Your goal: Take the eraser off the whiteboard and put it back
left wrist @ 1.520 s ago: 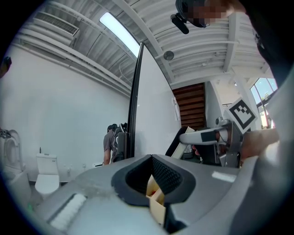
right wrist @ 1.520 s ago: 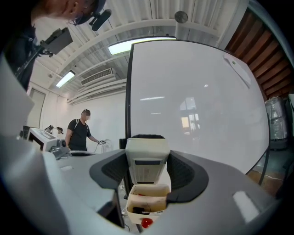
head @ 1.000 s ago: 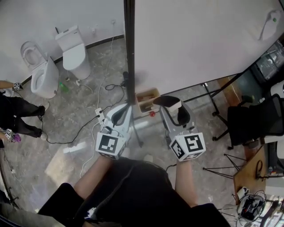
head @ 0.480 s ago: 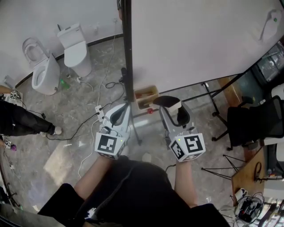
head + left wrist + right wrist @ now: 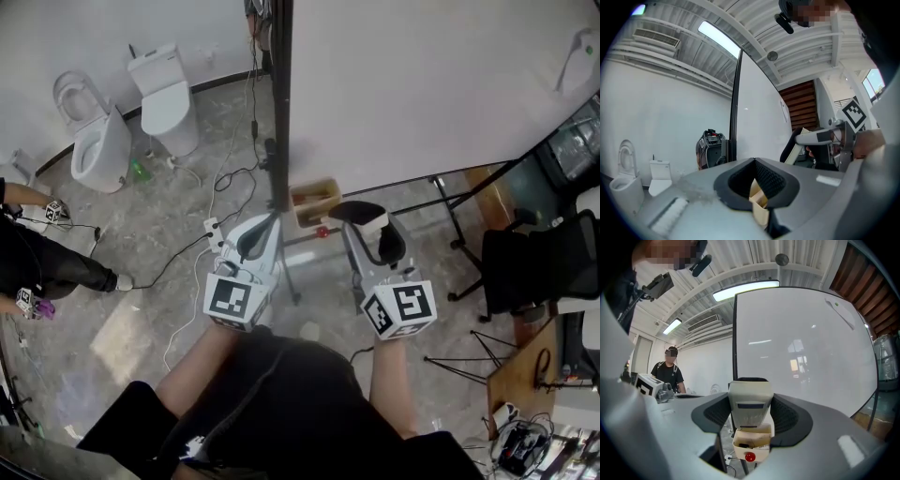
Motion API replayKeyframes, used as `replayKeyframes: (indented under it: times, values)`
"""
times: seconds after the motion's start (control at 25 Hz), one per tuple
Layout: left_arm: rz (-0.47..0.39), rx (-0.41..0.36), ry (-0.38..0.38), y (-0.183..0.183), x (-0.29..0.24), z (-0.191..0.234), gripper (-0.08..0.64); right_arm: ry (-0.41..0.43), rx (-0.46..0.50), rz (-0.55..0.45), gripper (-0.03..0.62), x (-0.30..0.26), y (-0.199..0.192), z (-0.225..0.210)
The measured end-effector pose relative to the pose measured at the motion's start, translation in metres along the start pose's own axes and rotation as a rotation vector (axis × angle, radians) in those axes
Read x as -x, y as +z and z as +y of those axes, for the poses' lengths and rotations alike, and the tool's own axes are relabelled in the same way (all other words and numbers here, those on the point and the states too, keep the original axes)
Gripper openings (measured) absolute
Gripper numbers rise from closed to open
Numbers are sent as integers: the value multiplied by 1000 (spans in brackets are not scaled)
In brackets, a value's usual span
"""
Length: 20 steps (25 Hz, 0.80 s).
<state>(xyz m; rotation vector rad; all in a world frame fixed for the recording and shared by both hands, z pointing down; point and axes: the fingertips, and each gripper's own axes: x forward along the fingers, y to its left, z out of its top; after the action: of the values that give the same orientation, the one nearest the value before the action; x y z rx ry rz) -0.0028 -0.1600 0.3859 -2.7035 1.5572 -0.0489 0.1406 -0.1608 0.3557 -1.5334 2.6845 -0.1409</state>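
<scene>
**White eraser clamped in the right tongs, board straight ahead**

Black pads of the right tongs (image 5: pixel 751 417) are clenched on the eraser (image 5: pixel 750 399), one on each side of its pale body. Its dark felt strip shows at the far, upper end. In the head view the same eraser (image 5: pixel 364 219) sits at the tip of those tongs, off the board and apart from it.

The left tongs (image 5: pixel 757 183) are released, with nothing between the pads. Through their gap only a beige box (image 5: pixel 758 199) on the stand shows.

Just beyond both tips stands the whiteboard (image 5: pixel 422 84), upright, with its black post (image 5: pixel 281 103) at the left edge. The box (image 5: pixel 314 199) hangs near the foot of that post. Farther left, on the marble floor (image 5: pixel 169 244), are two toilets (image 5: pixel 164 94).

By my reading the eraser is already off and only the return is left. The board face lies on the far side of the right tongs, almost dead ahead, so the right hand is the one placed to do it. The felt seems turned toward the board, though whether squarely I cannot tell, and the eraser's long axis is hard to read.
</scene>
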Motion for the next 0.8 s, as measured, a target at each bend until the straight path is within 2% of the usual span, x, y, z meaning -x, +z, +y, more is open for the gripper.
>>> replayKeyframes:
  times: [0.64,0.8]
  values:
    - [-7,0,15,4,0,32,3,30,5,18,267,-42,-5,15]
    - [-19,30,-3,6,-1,31,3,35,11,12,267,-45,-1,19]
